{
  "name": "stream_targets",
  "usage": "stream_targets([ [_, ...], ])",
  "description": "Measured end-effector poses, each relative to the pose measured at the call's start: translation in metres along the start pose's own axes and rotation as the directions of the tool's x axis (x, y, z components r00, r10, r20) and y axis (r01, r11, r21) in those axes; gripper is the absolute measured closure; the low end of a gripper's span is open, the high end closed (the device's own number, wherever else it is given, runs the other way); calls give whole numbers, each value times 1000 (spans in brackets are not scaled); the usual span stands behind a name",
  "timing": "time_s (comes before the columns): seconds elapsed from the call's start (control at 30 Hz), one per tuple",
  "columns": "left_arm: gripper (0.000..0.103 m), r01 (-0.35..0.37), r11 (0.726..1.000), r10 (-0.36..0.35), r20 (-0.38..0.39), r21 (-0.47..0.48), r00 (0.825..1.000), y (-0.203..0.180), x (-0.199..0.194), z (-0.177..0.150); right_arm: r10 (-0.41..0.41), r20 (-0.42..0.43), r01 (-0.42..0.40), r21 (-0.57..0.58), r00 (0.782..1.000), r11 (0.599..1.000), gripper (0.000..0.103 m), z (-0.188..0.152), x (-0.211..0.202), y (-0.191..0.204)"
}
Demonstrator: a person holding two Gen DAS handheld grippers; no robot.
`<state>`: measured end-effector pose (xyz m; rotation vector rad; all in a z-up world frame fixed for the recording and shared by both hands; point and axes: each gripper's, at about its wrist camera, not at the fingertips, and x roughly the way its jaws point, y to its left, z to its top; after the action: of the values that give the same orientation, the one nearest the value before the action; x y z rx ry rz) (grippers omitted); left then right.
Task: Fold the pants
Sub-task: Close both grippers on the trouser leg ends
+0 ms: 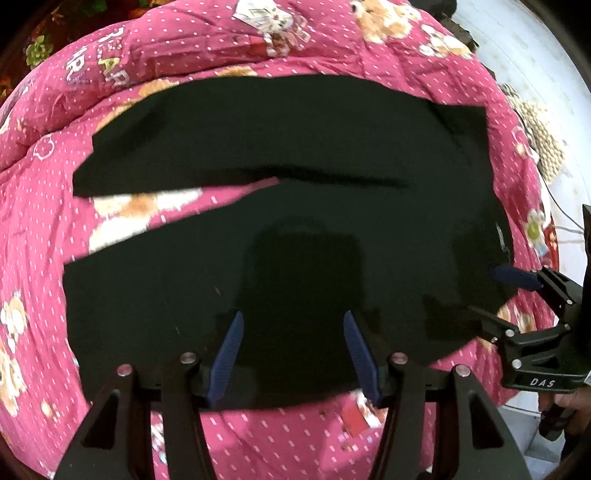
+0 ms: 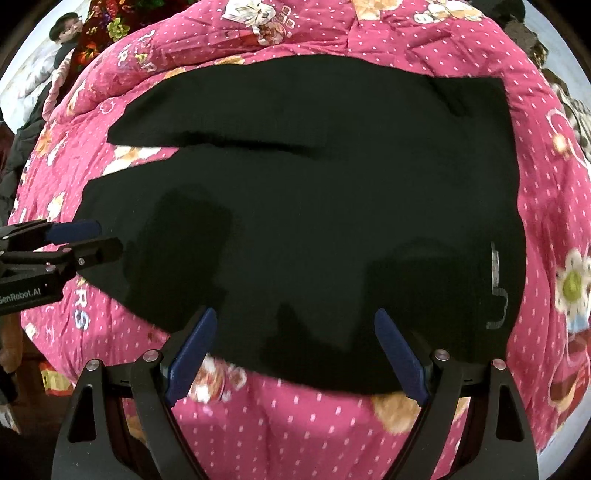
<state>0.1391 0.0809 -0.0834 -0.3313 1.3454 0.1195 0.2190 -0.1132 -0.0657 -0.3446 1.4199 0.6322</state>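
Black pants (image 1: 295,155) lie flat on a pink bear-print quilt (image 1: 55,206), legs running left, waist at the right. They also show in the right wrist view (image 2: 314,192), with a white logo (image 2: 496,284) near the waist. My left gripper (image 1: 293,321) is open and empty, hovering over the near leg. My right gripper (image 2: 295,319) is open and empty, over the near edge of the pants by the waist. Each gripper shows in the other's view: the right one (image 1: 517,280) at the right edge, the left one (image 2: 85,236) at the left edge.
The quilt (image 2: 295,424) covers a bed. A white wall or floor (image 1: 524,55) lies at the right. A knitted cloth (image 1: 543,133) lies off the bed's right edge. A person (image 2: 66,33) and a flowered fabric (image 2: 107,26) are at the far left.
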Motion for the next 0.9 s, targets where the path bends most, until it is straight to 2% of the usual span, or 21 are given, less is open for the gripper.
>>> stream_targets([
  [0.33,44,-55,998,57,84,-30,995,48,14,88,-21,89,24,-32,996,999,16,93,15,-29],
  [0.53,44,-76,996,82,124,-55,989,71,35,138,-46,142,58,-77,989,995,16,151,28,-52],
  [0.77,43,-69,991,86,147,-116,985,98,60,181,-58,200,84,-121,978,989,16,210,46,-70],
  [0.9,43,-84,990,100,147,-114,984,105,77,197,-63,188,93,-153,980,984,16,233,68,-75],
])
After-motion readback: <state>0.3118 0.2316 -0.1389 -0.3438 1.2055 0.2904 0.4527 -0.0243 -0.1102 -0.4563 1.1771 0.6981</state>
